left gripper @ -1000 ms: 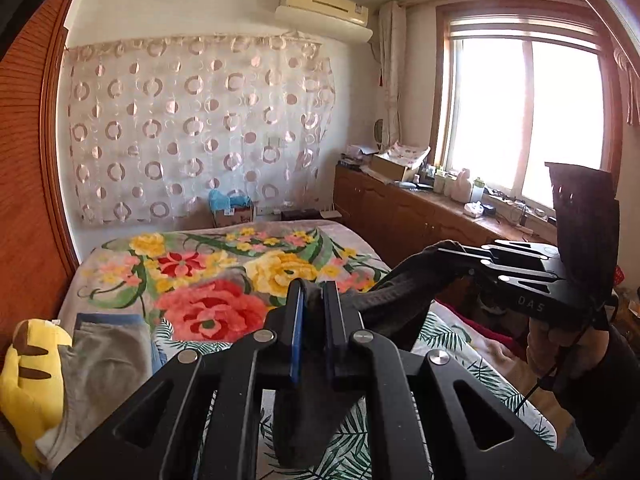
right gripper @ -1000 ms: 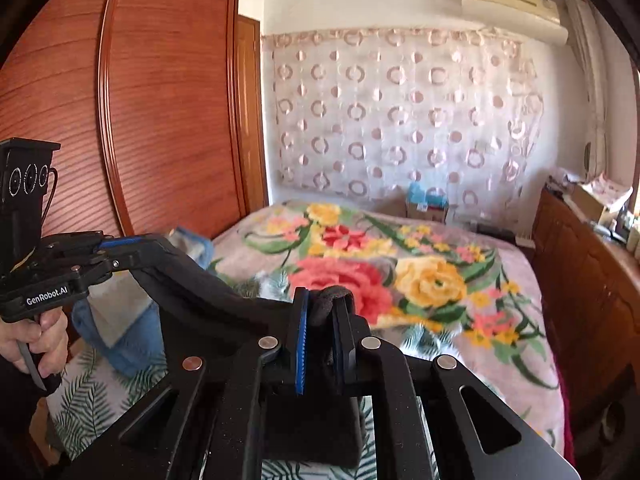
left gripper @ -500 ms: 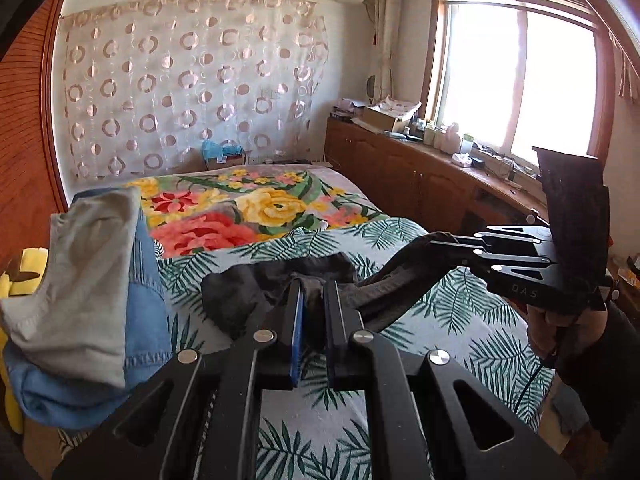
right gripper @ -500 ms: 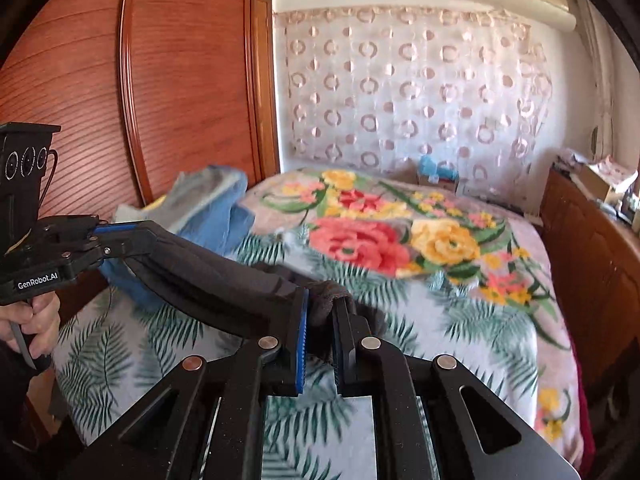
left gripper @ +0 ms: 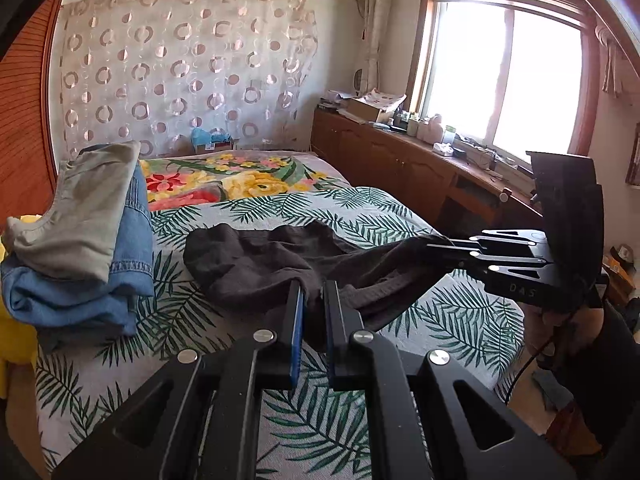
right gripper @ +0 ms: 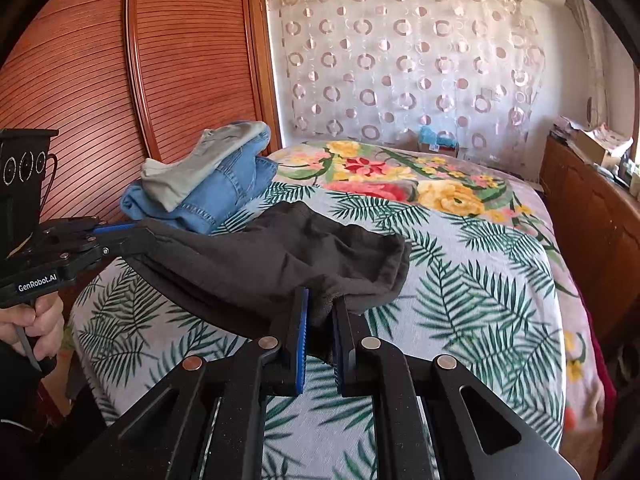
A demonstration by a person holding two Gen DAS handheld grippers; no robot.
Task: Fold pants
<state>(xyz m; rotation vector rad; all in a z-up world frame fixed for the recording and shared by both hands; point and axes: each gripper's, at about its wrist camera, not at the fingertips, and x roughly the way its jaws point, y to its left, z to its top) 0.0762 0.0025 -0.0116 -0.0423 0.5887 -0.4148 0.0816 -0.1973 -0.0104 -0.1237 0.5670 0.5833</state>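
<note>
**Dark pants stretched between two grippers over a bed**

A pair of dark pants [left gripper: 256,264] hangs between two hand-held grippers above a bed [left gripper: 352,208] covered in a palm-leaf and floral spread. In the left wrist view, the left gripper [left gripper: 312,292] at 6 o'clock has its fingers clenched on one edge of the cloth, while the right gripper [left gripper: 436,250] enters from 3 o'clock, pinching the other edge. The far part of the pants rests crumpled on the spread near the middle of the bed; the near edge is lifted off it.

In the right wrist view, the right gripper [right gripper: 320,304] grasps the fabric at 6 o'clock and the left one reaches in from 9 o'clock, held by a hand [right gripper: 36,320]. Folded blue jeans [right gripper: 224,192] topped by a grey garment [right gripper: 192,168] sit at 10 o'clock, just beside the pants, before a wooden wardrobe [right gripper: 120,72].
</note>
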